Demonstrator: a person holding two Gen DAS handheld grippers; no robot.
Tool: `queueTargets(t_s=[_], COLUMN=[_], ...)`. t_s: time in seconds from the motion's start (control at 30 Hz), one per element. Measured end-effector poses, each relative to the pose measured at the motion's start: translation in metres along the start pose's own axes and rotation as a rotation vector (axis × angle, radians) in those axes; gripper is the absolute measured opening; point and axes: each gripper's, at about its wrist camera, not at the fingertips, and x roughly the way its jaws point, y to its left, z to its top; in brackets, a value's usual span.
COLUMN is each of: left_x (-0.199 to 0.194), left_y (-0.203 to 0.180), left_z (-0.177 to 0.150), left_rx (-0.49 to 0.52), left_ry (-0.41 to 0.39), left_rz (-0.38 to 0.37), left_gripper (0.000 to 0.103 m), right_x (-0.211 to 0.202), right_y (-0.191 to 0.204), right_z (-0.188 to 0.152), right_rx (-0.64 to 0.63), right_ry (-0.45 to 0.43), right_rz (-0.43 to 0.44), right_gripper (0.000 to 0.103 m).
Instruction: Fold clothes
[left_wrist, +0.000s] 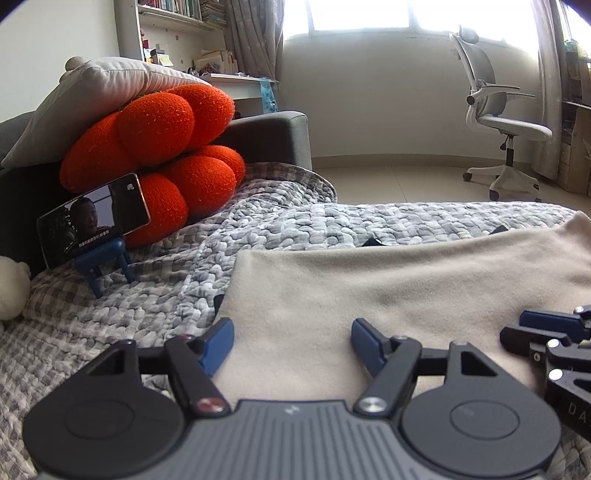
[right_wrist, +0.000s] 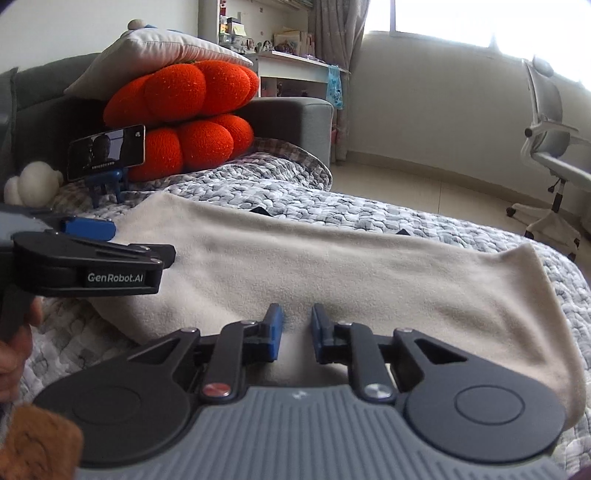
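Across the quilted grey bedspread (right_wrist: 424, 225) lies the beige garment (right_wrist: 332, 266), spread flat in a long band with its near edge under both grippers and one corner lifted at the far right end. It looks like soft, light fleece: limp, likely to sag and drag rather than hold a crease, so a hold near a corner or along the hem should give better control than one in the middle.

Only the right wrist view shows that raised corner and the full length of the cloth, as well as the left gripper (right_wrist: 90, 229) seen side-on with a hand (right_wrist: 14, 354) beneath it. From the left wrist view comes the cloth's left edge, where a dark strap peeks out.

Left gripper (left_wrist: 291, 345) stands spread wide over the fabric, pressing nothing. Right gripper (right_wrist: 297, 332) is narrowed to a slim gap with beige cloth between the blue pads (right_wrist: 275, 336); whether it pinches a fold I cannot tell.
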Motion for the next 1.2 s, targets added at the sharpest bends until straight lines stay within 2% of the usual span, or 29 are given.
queueTargets(t_s=[0.13, 0.3, 0.4, 0.5, 0.63, 0.73, 0.83, 0.87, 0.93, 1.0, 1.2], left_x=[0.001, 0.001, 0.001, 0.001, 0.0, -0.004, -0.02, -0.025, -0.033, -0.034, -0.036], left_y=[0.005, 0.006, 0.009, 0.009, 0.012, 0.017, 0.018, 0.018, 0.017, 0.015, -0.009], left_z=[0.0, 0.001, 0.001, 0.002, 0.003, 0.006, 0.009, 0.01, 0.011, 0.01, -0.003], left_rx=[-0.013, -0.024, -0.04, -0.046, -0.072, -0.112, -0.126, -0.128, -0.133, -0.141, -0.003], left_ry=[0.003, 0.007, 0.012, 0.017, 0.021, 0.017, -0.037, -0.052, -0.082, -0.073, -0.047], left_rz=[-0.013, -0.019, -0.023, -0.022, -0.025, -0.039, -0.053, -0.062, -0.078, -0.104, -0.166], left_gripper=[0.073, 0.073, 0.073, 0.073, 0.073, 0.072, 0.075, 0.076, 0.078, 0.078, 0.079], right_x=[-0.005, -0.022, -0.037, -0.051, -0.055, -0.05, -0.053, -0.056, -0.06, -0.055, -0.036], right_y=[-0.018, -0.058, -0.086, -0.117, -0.131, -0.12, -0.113, -0.108, -0.099, -0.078, -0.017], right_z=[0.0, -0.01, -0.021, -0.032, -0.039, -0.037, -0.03, -0.027, -0.023, -0.018, -0.011], right_rx=[0.023, 0.091, 0.134, 0.221, 0.323, 0.282, 0.264, 0.264, 0.264, 0.221, 0.036], right_ry=[0.007, -0.006, -0.013, -0.022, -0.028, -0.023, -0.04, -0.05, -0.071, -0.047, 0.019], right_rz=[0.007, -0.049, -0.122, -0.157, -0.169, -0.209, -0.215, -0.189, -0.132, -0.073, 0.024], right_gripper=[0.015, 0.014, 0.014, 0.013, 0.013, 0.016, 0.023, 0.027, 0.027, 0.027, 0.027])
